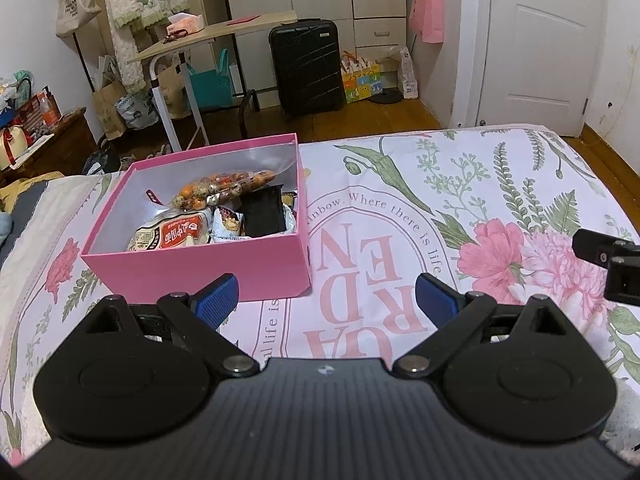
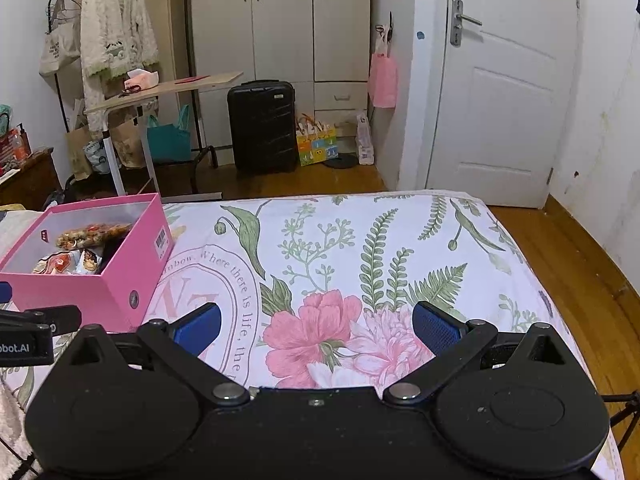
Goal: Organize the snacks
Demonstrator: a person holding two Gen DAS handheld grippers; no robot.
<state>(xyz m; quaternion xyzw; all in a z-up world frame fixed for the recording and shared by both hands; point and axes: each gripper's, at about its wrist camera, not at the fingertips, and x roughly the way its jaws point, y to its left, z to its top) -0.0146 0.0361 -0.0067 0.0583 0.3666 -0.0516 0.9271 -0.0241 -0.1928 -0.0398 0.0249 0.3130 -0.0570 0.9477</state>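
A pink box (image 1: 208,268) stands open on the flowered bedsheet (image 1: 460,208), left of centre. Inside lie a clear bag of orange and speckled snacks (image 1: 224,186), a white and red packet (image 1: 176,234), a small packet (image 1: 229,224) and a black packet (image 1: 262,216). My left gripper (image 1: 326,300) is open and empty, just in front of the box's near right corner. The box also shows at the left of the right wrist view (image 2: 116,280). My right gripper (image 2: 316,328) is open and empty over the sheet's pink flowers, to the right of the box.
The bed's far edge (image 2: 360,196) drops to a wooden floor (image 2: 580,280). Beyond stand a black suitcase (image 1: 306,68), a rolling side table (image 1: 208,36), a clothes rack, bags and a white door (image 2: 508,92). The right gripper's body shows at the left view's right edge (image 1: 612,260).
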